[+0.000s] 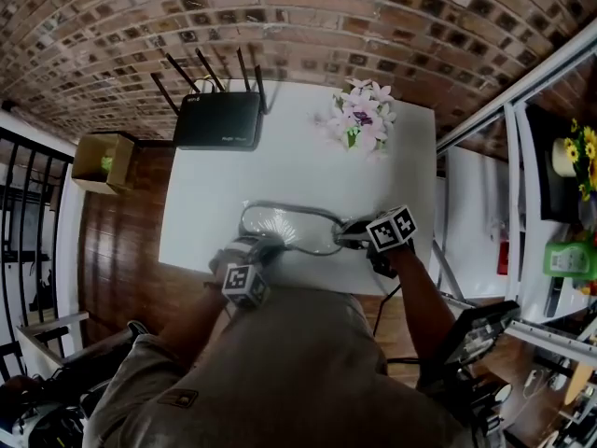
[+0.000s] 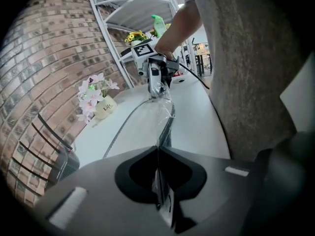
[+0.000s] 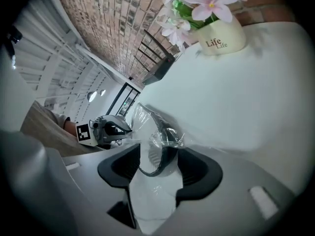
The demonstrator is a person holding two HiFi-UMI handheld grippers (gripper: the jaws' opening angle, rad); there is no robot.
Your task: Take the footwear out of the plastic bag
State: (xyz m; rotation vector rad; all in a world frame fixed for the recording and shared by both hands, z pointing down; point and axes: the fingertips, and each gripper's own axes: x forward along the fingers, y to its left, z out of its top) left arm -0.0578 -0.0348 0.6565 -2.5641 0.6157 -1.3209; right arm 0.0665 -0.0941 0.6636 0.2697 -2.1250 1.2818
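Plastic bag point(image 1: 283, 224) veils dark footwear point(image 3: 167, 156); shape unclear.

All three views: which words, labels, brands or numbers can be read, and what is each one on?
"Life Life": printed on the cream flower pot, read in the right gripper view.
Router: small white print on its top and front edge, too small to read.
Green bottle on the side shelf: label too blurred to read.
No other text is legible.

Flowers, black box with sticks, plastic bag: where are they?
flowers point(image 1: 362, 112), head view, on the pink petals.
black box with sticks point(image 1: 217, 121), head view, on its top.
plastic bag point(image 1: 283, 226), head view, on the clear middle.
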